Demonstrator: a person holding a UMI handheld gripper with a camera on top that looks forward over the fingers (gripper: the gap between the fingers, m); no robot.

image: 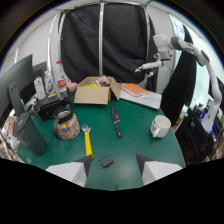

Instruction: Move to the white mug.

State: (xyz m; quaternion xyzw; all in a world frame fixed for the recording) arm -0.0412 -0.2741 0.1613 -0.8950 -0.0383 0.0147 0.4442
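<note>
Green table (135,135) with a bunch of stuff on it, gripper (115,164) hanging over the near edge with its fingers spread apart and nothing between them.

Biggest thing off the table is the black curtain (102,40) at the back, with a white robot arm (175,47) beside it. A monitor (17,80) stands at one end of the table, a dark jug (29,132) in front of it. The open cardboard box (95,91) sits at the far side, an orange book (134,90) on papers next to it. Then a jar (67,125) full of coloured candy, and the white mug (160,126), which is well beyond the fingers and off to their right near the table edge. A black knife (116,121) lies mid-table, a yellow-handled wrench (88,141) nearer. A small black plug (105,161) sits just ahead, between the fingertips.
</note>
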